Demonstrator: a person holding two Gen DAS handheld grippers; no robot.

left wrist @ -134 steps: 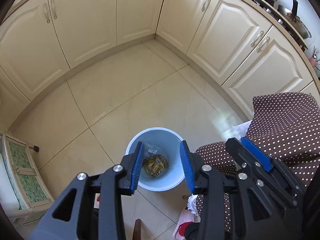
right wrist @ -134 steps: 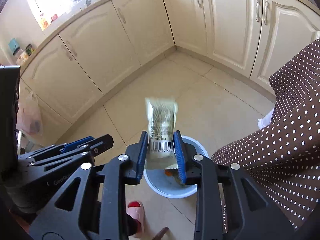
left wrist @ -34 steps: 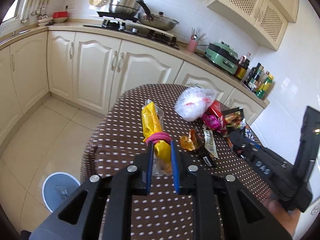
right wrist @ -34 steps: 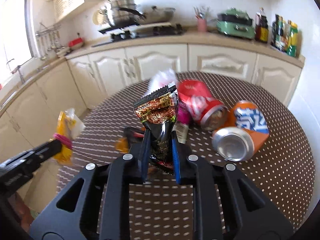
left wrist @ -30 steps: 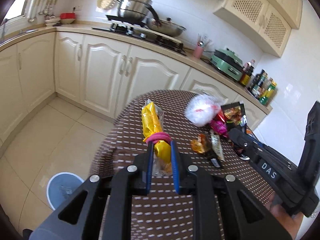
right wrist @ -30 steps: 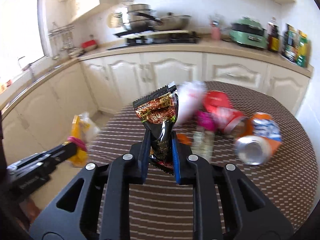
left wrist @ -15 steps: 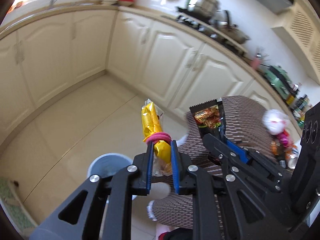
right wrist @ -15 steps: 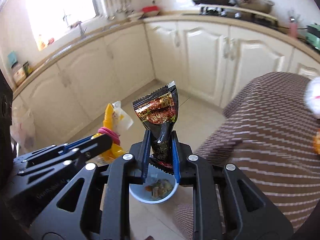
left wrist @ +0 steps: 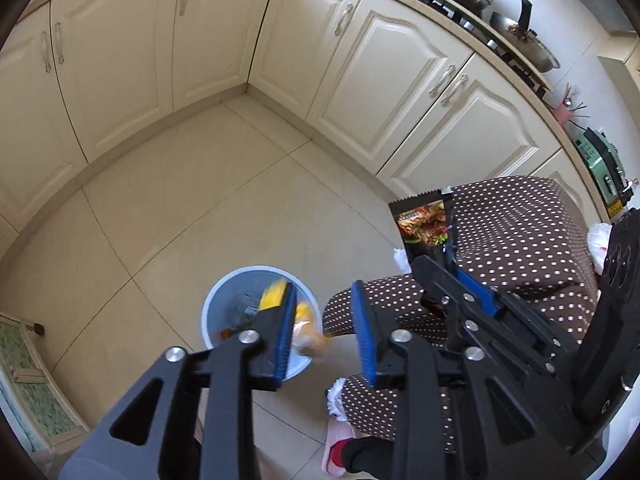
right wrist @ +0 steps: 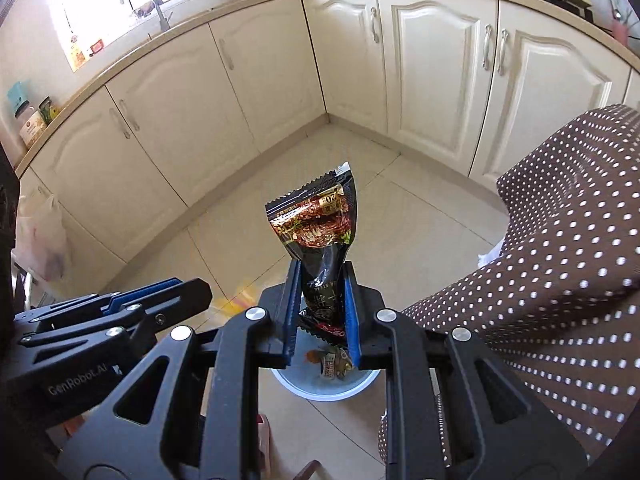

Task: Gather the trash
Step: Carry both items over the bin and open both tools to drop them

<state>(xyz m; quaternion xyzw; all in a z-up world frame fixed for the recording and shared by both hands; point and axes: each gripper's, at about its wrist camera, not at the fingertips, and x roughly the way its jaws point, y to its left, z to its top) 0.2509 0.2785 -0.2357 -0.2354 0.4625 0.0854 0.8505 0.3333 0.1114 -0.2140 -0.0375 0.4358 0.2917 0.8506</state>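
Note:
My left gripper (left wrist: pixel 325 312) is open above a light blue trash bin (left wrist: pixel 224 300) on the floor. A yellow snack wrapper (left wrist: pixel 302 320) is blurred, falling into the bin just below the jaws; in the right wrist view it is a yellow blur (right wrist: pixel 236 300). My right gripper (right wrist: pixel 320 304) is shut on a black and red snack packet (right wrist: pixel 316 232), held upright over the bin (right wrist: pixel 324 388), which holds several wrappers. In the left wrist view the packet (left wrist: pixel 424 232) and right gripper (left wrist: pixel 452 268) are to the right of the bin.
A table with a brown polka-dot cloth (left wrist: pixel 520 240) stands to the right of the bin, its cloth hanging low (right wrist: pixel 560 260). Cream cabinets (left wrist: pixel 200 40) line the walls around the tiled floor (left wrist: pixel 180 200). Pink slippers (left wrist: pixel 336 444) are near the bin.
Both grippers swung from the table down over the bin. My left gripper opened and let go of the yellow wrapper, which is falling. My right gripper still holds the black packet.

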